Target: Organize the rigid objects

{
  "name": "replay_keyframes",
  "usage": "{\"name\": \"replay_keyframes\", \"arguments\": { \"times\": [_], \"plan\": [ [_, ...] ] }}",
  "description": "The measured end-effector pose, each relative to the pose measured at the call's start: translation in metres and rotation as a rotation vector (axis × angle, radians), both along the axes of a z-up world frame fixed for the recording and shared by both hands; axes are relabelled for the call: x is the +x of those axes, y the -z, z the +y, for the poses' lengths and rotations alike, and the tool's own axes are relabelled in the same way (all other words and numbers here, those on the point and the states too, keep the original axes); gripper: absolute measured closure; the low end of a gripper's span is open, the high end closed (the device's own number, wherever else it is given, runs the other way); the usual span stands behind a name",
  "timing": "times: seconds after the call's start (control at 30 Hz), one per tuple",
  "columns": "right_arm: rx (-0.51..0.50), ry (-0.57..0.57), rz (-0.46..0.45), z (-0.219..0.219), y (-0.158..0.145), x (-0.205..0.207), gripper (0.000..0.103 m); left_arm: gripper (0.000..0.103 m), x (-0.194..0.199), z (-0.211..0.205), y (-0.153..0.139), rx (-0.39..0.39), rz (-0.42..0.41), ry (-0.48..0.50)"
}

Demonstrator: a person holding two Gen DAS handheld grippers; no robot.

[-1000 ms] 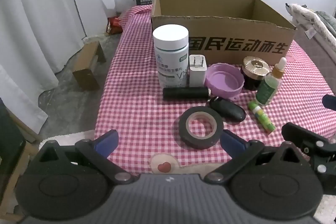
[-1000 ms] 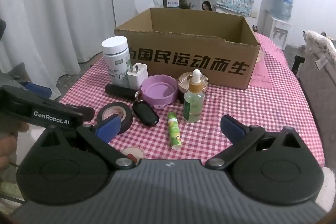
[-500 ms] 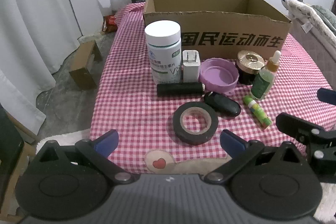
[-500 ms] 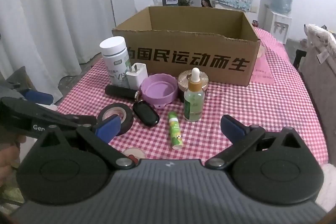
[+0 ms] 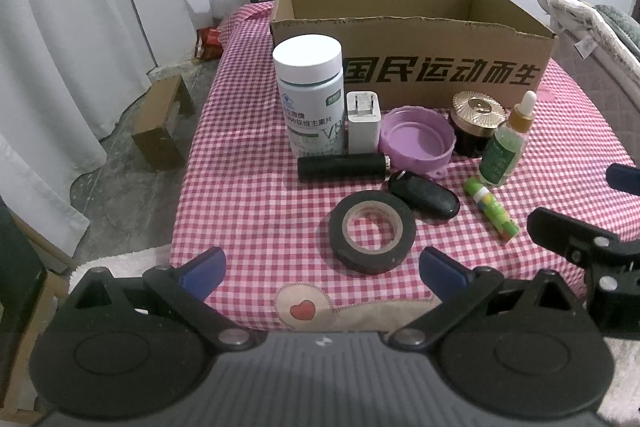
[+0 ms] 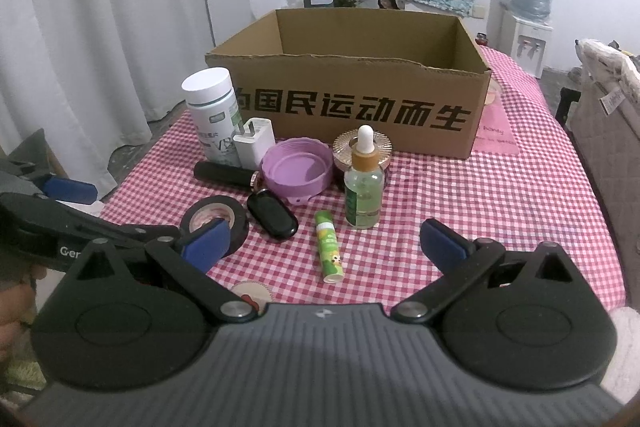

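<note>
An open cardboard box (image 5: 412,67) stands at the back of the checked table, also in the right wrist view (image 6: 352,99). In front of it lie a white bottle (image 5: 310,95), a white charger (image 5: 362,123), a purple lid (image 5: 416,141), a gold-capped jar (image 5: 476,125), a dropper bottle (image 5: 508,147), a black cylinder (image 5: 340,167), a black key fob (image 5: 426,195), a green stick (image 5: 492,209) and a black tape roll (image 5: 372,231). My left gripper (image 5: 320,269) is open just before the tape roll. My right gripper (image 6: 322,241) is open near the green stick (image 6: 329,251).
A small cardboard box (image 5: 162,121) sits on the floor to the left. White curtains (image 5: 60,47) hang on the left. A padded seat (image 6: 608,115) stands to the right. A water dispenser (image 6: 528,19) stands at the back right.
Both grippers have edged forward and slightly higher toward the objects; the box interior shows more. Both remain open and nothing on the table has moved.
</note>
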State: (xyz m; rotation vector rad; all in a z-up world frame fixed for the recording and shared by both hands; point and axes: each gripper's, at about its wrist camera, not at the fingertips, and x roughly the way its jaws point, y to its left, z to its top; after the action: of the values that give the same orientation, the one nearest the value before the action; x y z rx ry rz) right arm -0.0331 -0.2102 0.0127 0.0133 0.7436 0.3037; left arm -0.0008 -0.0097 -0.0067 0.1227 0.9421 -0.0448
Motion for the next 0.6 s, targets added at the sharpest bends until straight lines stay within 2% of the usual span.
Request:
{"name": "replay_keyframes", "arguments": {
  "times": [0.6],
  "plan": [
    [0.002, 0.005, 0.005, -0.0004, 0.0021, 0.002, 0.001, 0.0, 0.0007, 0.0014, -0.0001, 0.003, 0.001, 0.0]
  ]
}}
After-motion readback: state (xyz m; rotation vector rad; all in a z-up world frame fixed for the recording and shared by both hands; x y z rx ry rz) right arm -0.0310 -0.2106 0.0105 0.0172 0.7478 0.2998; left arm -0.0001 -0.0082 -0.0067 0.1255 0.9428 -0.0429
